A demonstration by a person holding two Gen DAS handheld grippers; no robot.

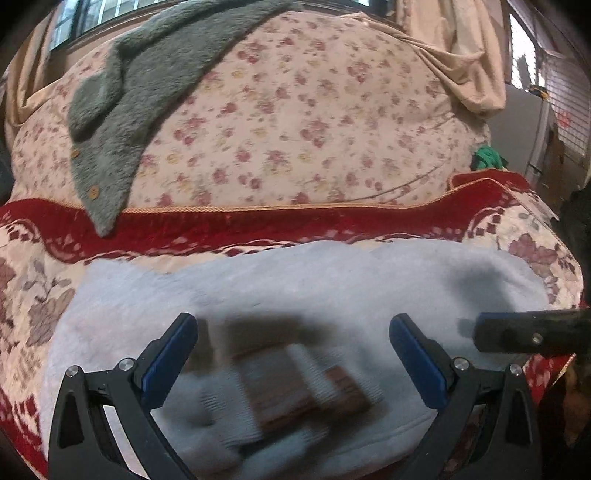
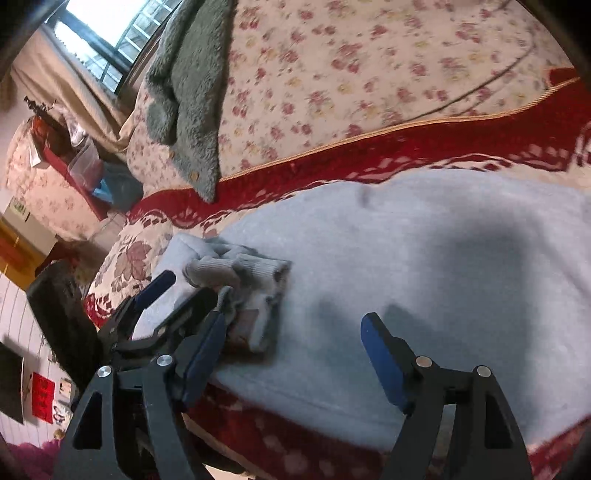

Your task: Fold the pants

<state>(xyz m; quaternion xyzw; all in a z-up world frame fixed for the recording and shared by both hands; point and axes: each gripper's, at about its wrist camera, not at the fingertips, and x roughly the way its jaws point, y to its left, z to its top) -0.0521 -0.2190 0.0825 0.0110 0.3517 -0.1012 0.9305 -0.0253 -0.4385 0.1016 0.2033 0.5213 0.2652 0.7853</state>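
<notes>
Pale grey fleece pants (image 1: 314,288) lie spread on a red and cream patterned blanket (image 1: 258,221); they fill the right wrist view (image 2: 424,258) too. My left gripper (image 1: 293,325) is open just above the pants' ribbed cuffs (image 1: 295,391), which look blurred. In the right wrist view the cuffs (image 2: 236,273) lie bunched at the pants' left end, with the left gripper (image 2: 184,295) right by them. My right gripper (image 2: 295,332) is open and empty over the pants' near edge. One of its fingers (image 1: 517,336) shows at the right of the left wrist view.
A floral quilt (image 1: 295,110) is heaped behind the blanket with a grey fluffy cardigan (image 1: 122,110) draped on it. A window (image 2: 107,33) and beige curtain are at the back. A cluttered red-edged table (image 2: 66,155) stands at left beside the bed.
</notes>
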